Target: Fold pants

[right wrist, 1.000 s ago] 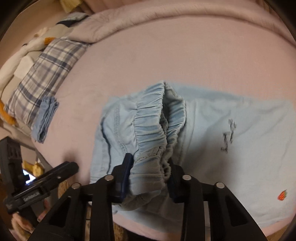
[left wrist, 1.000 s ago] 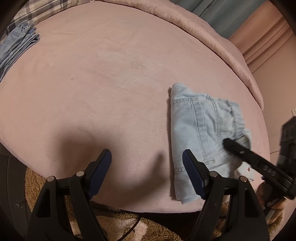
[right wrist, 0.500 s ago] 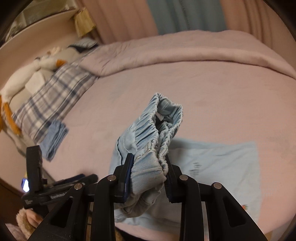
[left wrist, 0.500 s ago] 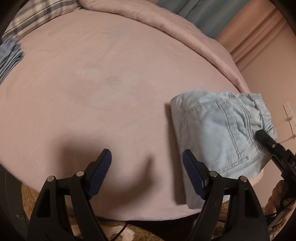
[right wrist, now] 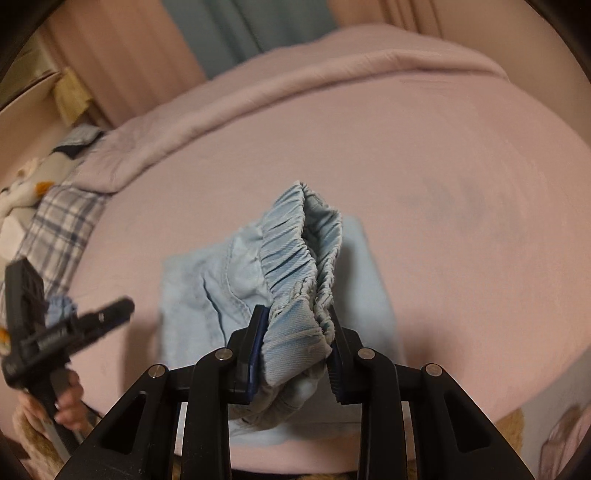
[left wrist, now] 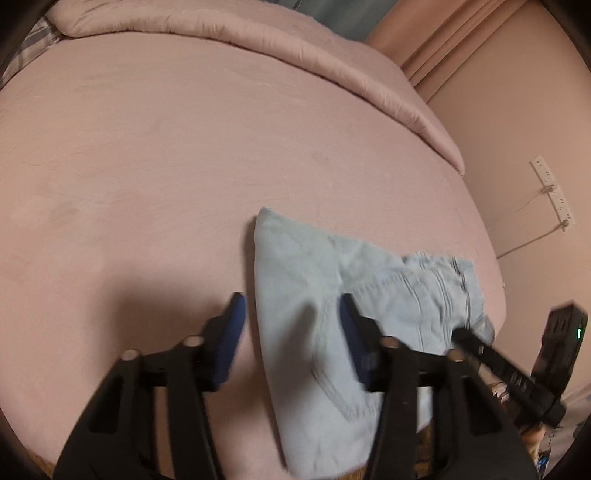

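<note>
While your right gripper [right wrist: 295,343] clamps the gathered waistband of the pants [right wrist: 207,295], that end hangs lifted above the folded lower part lying flat on the pink bed [right wrist: 461,206], near its front edge. Your left gripper [left wrist: 291,325] has just been narrowing its jaws; they stand apart over the pants' [left wrist: 303,280] left edge, the fabric between them with neither pad pressing it. A plaid pillow [right wrist: 62,236] lies at the far left.

A home bedroom: a bed [right wrist: 443,166] in pink sheets, rolled duvet [left wrist: 258,33] along its top, plaid pillow [right wrist: 62,225] at left, curtains [right wrist: 236,33] behind.
</note>
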Motion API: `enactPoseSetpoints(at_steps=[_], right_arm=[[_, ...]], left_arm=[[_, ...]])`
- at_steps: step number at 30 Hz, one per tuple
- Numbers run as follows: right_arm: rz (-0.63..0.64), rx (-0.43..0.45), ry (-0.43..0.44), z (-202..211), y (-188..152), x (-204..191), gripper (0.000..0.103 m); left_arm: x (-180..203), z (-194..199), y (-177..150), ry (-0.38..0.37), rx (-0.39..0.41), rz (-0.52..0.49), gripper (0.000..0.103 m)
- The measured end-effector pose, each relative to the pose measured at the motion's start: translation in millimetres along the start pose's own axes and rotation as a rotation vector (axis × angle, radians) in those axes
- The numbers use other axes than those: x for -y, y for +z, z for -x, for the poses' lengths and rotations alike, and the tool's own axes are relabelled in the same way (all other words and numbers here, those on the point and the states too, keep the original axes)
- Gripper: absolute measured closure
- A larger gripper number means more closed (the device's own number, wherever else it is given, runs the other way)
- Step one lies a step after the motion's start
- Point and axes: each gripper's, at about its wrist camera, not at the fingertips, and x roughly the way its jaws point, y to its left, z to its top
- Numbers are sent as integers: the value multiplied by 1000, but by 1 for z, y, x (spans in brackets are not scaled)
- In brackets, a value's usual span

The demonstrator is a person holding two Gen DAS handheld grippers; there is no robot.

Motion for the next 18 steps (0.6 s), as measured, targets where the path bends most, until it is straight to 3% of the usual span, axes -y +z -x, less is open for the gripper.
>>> enactPoseSetpoints(at_steps=[3, 11, 18], right_arm=[[-27, -21, -28, -11, -5, 13, 73], [-59, -66, -37, -30, -11, 26, 73], [-73, -68, -29, -30, -12, 30, 73]], left_arm=[[0, -24, 9, 8, -41, 14, 77], [-5, -41, -8, 88, -89, -7, 74], [-10, -23, -38, 33, -111, 24, 74]])
